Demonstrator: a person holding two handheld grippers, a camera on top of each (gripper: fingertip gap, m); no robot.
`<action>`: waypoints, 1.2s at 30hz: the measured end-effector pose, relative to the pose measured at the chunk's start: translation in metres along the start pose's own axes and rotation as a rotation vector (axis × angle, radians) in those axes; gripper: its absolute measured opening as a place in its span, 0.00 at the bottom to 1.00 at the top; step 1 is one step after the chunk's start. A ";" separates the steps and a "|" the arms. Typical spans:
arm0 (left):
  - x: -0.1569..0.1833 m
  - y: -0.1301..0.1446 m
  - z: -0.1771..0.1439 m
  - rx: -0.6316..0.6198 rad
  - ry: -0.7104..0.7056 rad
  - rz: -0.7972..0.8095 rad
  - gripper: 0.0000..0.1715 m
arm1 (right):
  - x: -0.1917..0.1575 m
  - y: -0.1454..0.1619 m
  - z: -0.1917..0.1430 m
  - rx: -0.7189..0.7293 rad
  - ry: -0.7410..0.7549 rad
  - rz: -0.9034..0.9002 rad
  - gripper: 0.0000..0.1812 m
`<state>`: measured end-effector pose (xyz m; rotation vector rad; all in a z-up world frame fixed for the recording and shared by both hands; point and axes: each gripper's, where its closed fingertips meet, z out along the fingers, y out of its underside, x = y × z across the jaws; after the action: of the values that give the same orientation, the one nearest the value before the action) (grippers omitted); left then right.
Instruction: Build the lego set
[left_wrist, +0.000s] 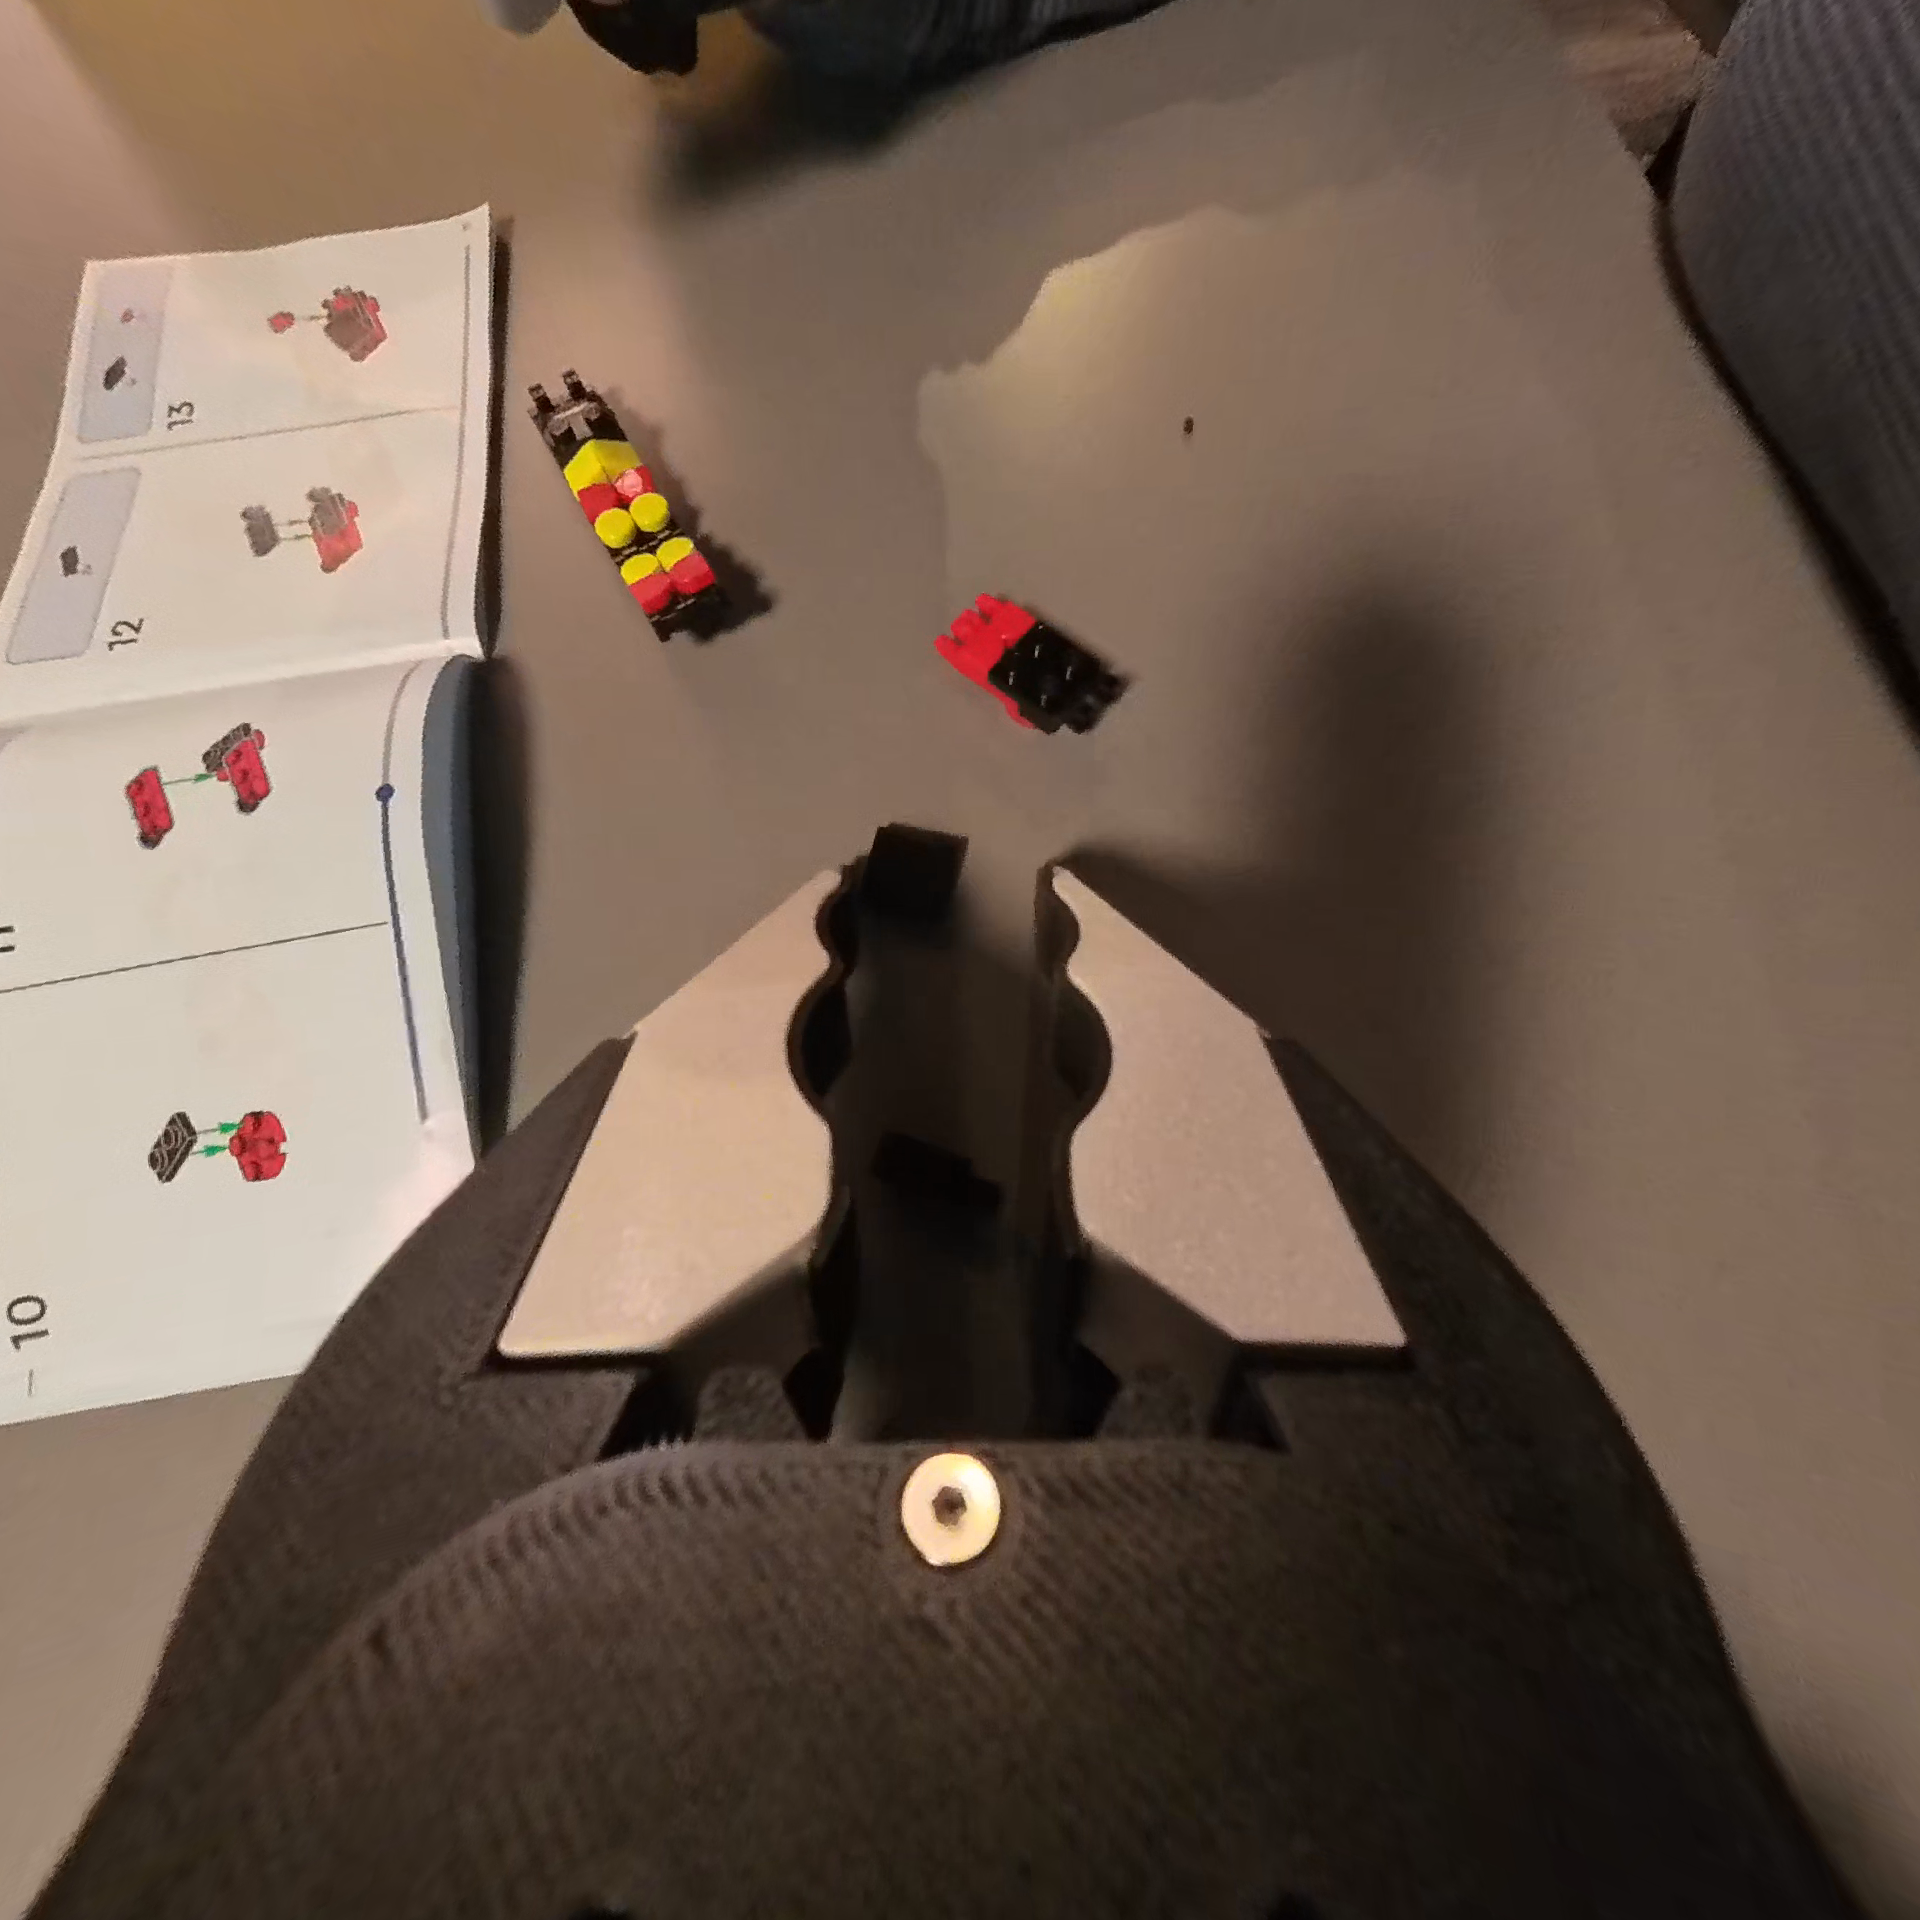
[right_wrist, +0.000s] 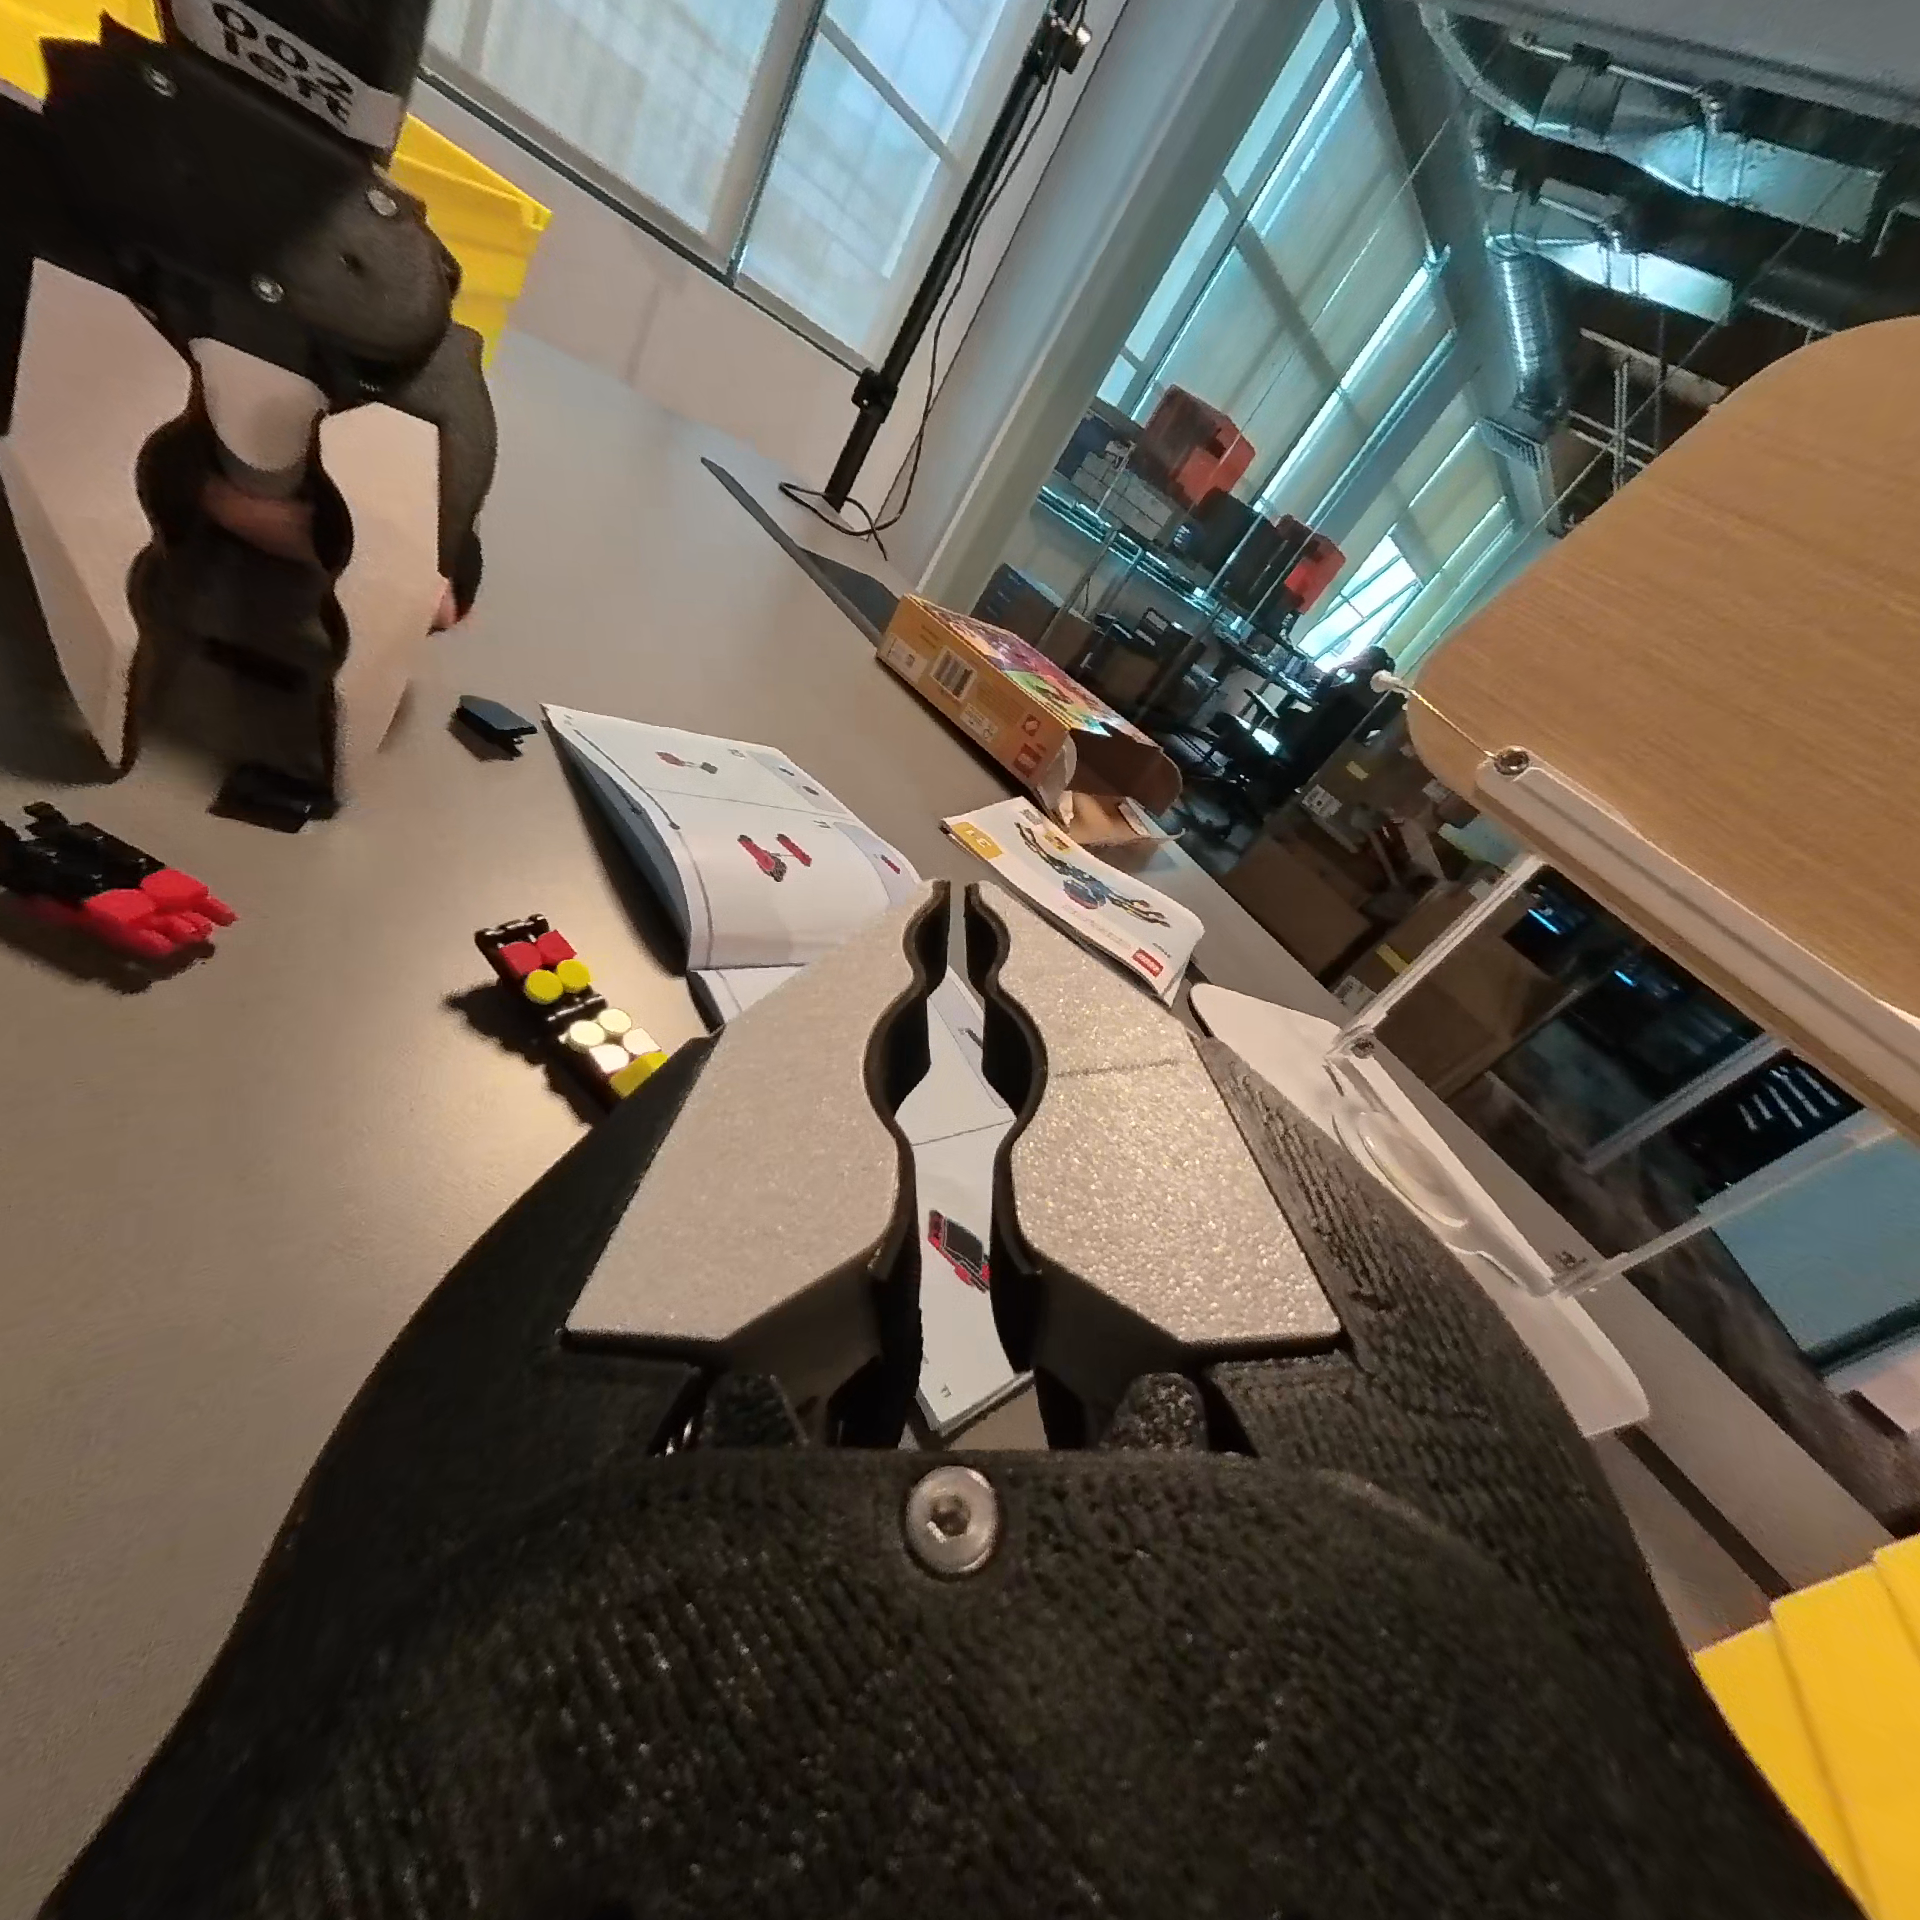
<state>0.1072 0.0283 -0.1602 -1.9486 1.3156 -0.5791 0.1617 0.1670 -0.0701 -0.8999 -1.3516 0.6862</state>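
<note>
My left gripper (left_wrist: 945, 873) is open, pointing down at the grey table (left_wrist: 1403, 727). A small black brick (left_wrist: 914, 878) sits at its tips, against the left finger and clear of the right one. Another black piece (left_wrist: 935, 1184) shows in the gap between the fingers. A red and black assembly (left_wrist: 1023, 660) and a long black, yellow and red assembly (left_wrist: 644, 520) lie just beyond. My right gripper (right_wrist: 958, 894) is shut and empty, low over the open instruction booklet (right_wrist: 727, 831). Its view shows the left gripper (right_wrist: 260, 769), the black brick (right_wrist: 265, 798) and both assemblies (right_wrist: 114, 894) (right_wrist: 571, 1013).
The booklet (left_wrist: 239, 831) lies left of the left gripper. A small dark piece (right_wrist: 494, 717), a second leaflet (right_wrist: 1081, 894) and an open cardboard box (right_wrist: 997, 696) lie farther back. A yellow bin (right_wrist: 468, 229) stands at the rear, a wooden board on a clear stand (right_wrist: 1714, 644) to the right. Some 20 centimetres of space lies between my two pairs of fingers.
</note>
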 end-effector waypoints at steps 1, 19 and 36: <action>0.000 0.000 0.000 -0.001 0.005 -0.009 0.19 | 0.000 0.000 0.000 0.000 0.000 0.000 0.00; -0.004 0.000 0.001 -0.003 -0.003 -0.042 0.10 | 0.013 -0.031 -0.020 0.231 -0.010 0.115 0.16; 0.000 -0.013 -0.010 0.101 -0.071 -0.072 0.09 | -0.133 -0.024 -0.005 0.105 -0.779 -0.141 0.15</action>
<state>0.1083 0.0281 -0.1436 -1.9225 1.1549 -0.5945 0.1488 0.0412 -0.1186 -0.4446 -2.0162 1.0428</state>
